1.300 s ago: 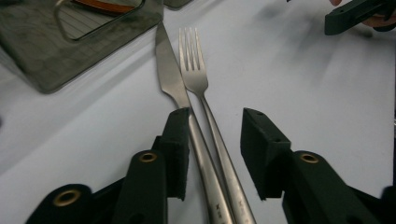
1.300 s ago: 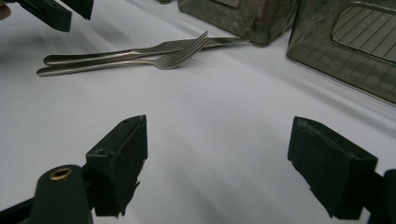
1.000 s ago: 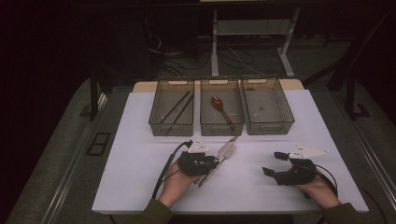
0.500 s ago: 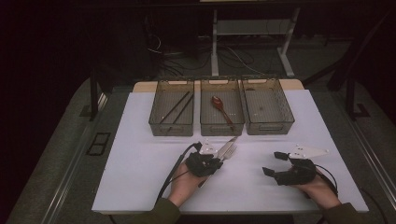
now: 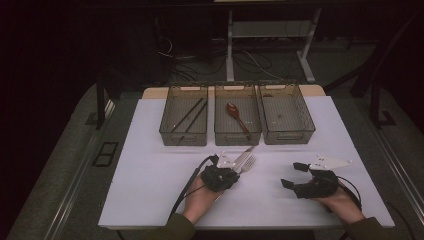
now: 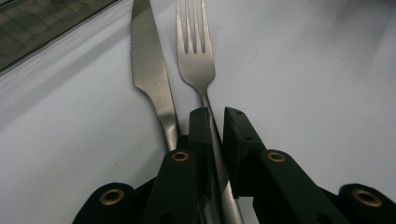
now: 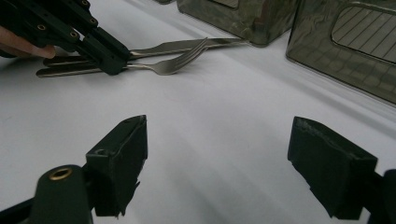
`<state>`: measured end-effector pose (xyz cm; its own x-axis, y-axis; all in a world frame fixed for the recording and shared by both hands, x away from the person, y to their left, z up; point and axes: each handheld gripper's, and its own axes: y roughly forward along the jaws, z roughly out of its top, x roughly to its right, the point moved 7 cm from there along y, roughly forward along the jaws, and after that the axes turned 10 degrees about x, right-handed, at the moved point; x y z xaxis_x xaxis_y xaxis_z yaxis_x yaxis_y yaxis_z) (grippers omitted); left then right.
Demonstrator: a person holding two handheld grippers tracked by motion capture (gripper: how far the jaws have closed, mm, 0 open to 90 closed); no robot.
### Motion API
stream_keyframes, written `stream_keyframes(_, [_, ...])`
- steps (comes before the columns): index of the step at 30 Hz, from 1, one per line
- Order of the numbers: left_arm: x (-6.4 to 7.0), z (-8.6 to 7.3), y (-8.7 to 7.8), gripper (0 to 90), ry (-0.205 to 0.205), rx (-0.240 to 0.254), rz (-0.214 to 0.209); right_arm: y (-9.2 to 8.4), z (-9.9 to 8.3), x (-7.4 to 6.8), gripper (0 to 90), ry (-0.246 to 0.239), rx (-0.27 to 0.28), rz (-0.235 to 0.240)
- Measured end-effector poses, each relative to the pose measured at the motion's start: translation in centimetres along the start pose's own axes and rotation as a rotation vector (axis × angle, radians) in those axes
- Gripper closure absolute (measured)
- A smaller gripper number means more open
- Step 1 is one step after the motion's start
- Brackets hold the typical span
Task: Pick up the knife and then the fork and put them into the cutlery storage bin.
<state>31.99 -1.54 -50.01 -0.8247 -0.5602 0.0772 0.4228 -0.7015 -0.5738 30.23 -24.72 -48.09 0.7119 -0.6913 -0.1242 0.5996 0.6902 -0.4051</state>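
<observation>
Since the earlier frames, the left gripper (image 5: 235,169) has slid a little forward along the white table top (image 5: 150,180), and its jaws have just been closing around the handle of the fork (image 6: 195,56). Seen along the left gripper view, the two black jaws stand narrow with the thin steel handle pinched between them; the pads appear to press on it, though the contact itself sits in shadow. The right gripper (image 5: 291,176) has not shifted: its jaws stand wide with nothing between them, resting low over the table at the right.

The fork lies flat on the table, near the front edge of the middle tray (image 5: 237,137). Its long axis runs from the left gripper up and to the right in the high view, with the tines pointing away from the person towards the trays. It is plain polished metal with four tines, a broad neck and a slim handle.

Just beside it on its left lies a table knife (image 6: 149,70), also silver, nearly parallel, with a serrated edge and its tip pointing the same way. Farther back, the left tray (image 5: 184,132) holds dark chopsticks (image 5: 189,116) and the middle tray a reddish spoon (image 5: 238,116).
</observation>
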Motion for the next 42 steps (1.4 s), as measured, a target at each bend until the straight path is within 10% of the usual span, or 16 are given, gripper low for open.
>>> stream_keyframes(16, [0.5,0.2,-0.1,84.2,-0.011,0.032,0.018,-0.1,0.1,0.0,19.4,0.007,0.007,0.007])
stream_keyframes(26, [1.2,2.2,-1.7,84.2,-0.034,0.139,-0.012,-0.2,0.4,0.0,19.5,0.038,0.013,0.014])
stream_keyframes(42, [1.1,4.2,-4.1,84.2,-0.028,0.25,-0.026,1.4,6.0,-1.4,36.3,0.165,0.102,0.123])
